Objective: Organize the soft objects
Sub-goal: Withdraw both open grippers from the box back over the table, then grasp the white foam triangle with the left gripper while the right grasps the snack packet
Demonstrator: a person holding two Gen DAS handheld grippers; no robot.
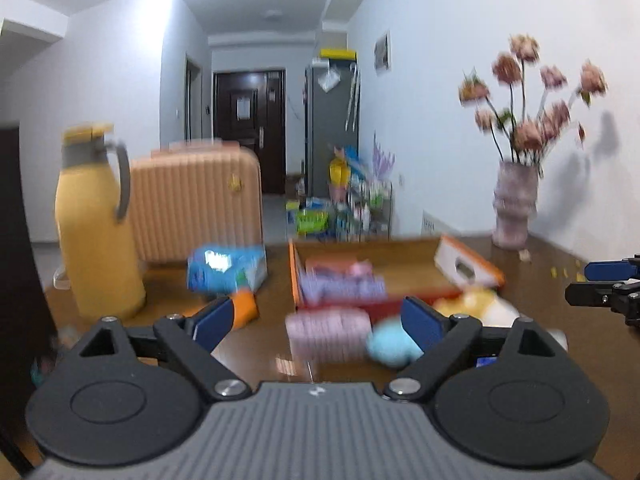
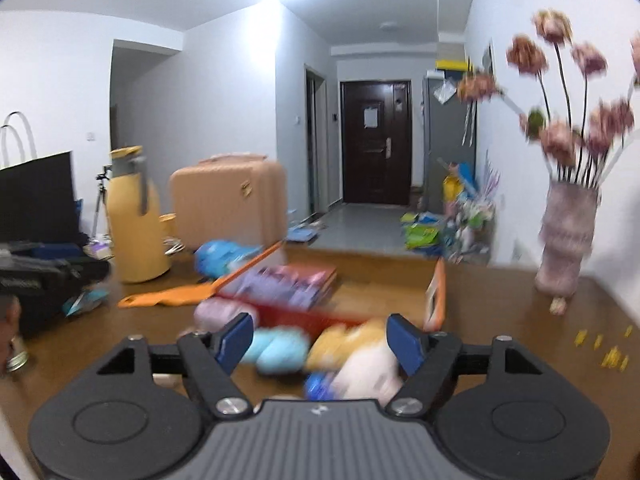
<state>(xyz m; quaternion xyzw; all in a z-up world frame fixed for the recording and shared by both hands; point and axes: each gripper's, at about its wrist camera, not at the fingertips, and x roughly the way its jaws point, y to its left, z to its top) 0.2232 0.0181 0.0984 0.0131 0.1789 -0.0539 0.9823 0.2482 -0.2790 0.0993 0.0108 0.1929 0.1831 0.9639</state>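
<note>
We see the box (image 2: pixel 434 300) on the table (image 2: pixel 500 320) already holding purple and pink packs (image 2: pixel 288 286). Just in front of the box, a pink roll (image 1: pixel 328 328), a blue toy (image 1: pixel 390 346) and a yellow-white toy (image 2: pixel 360 354) remain, we judge, unsorted. Both the left hand-held gripper (image 1: pixel 320 322) and the right hand-held gripper (image 2: pixel 320 344) stand spread, pinching nothing.

The left claw (image 1: pixel 318 320) and right claw (image 2: pixel 320 340) both gape wide, gripping nothing.

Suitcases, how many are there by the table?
1. The peach suitcase stands behind the table's far edge, right of the yellow jug and behind the blue packet. The table and jug could hide others.
</note>
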